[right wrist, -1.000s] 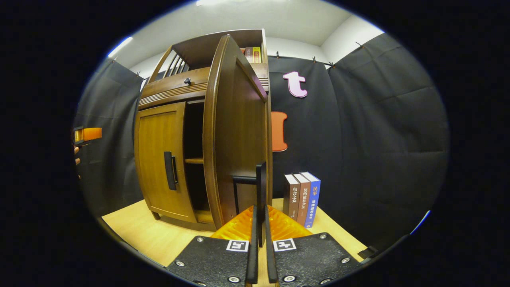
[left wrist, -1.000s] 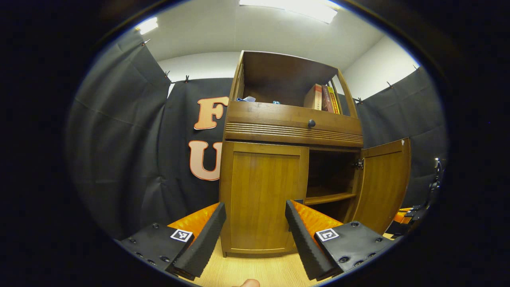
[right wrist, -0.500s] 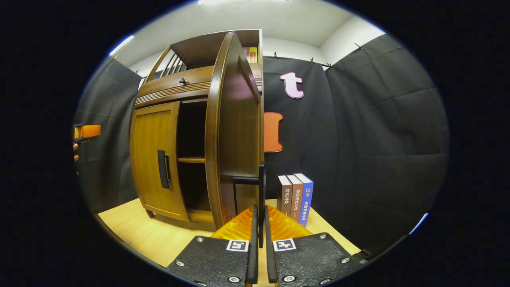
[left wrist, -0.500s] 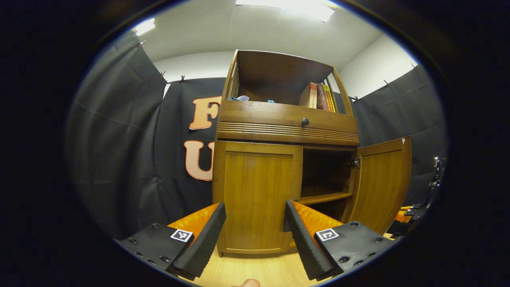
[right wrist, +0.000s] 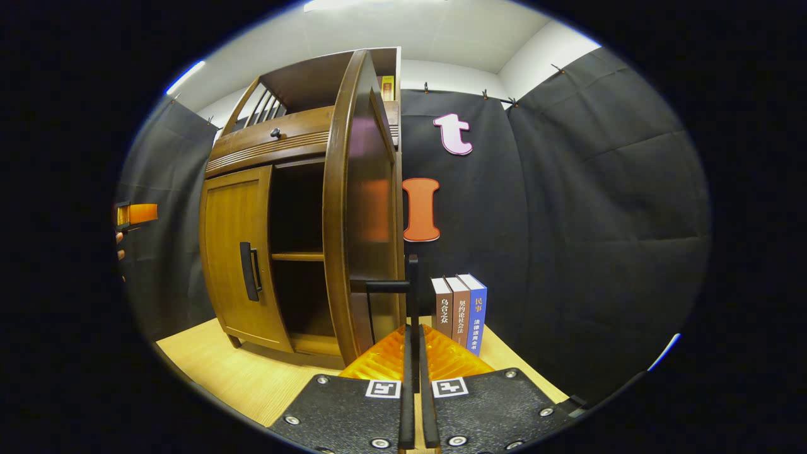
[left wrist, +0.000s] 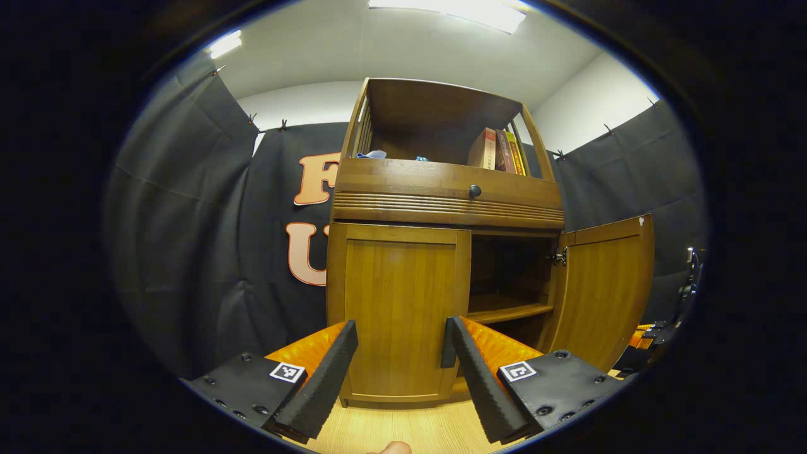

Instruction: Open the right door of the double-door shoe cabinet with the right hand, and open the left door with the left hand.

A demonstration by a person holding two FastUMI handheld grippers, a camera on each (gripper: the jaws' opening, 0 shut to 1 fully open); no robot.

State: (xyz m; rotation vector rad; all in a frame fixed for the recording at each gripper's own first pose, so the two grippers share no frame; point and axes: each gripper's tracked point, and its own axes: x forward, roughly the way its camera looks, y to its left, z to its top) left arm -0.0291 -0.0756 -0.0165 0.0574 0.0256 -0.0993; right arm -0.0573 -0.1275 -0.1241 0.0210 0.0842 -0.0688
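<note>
The shoe cabinet stands on the wooden surface before the black cloth wall. Its right door is swung wide, and the right tongs are clamped on that door's black handle. The left door is closed; the left tongs are spread wide in front of it, gripping nothing, with its handle beside one finger. Three books stand beside the cabinet.

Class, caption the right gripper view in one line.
Right gripper clamps the open right door's handle; left door stays closed.
</note>
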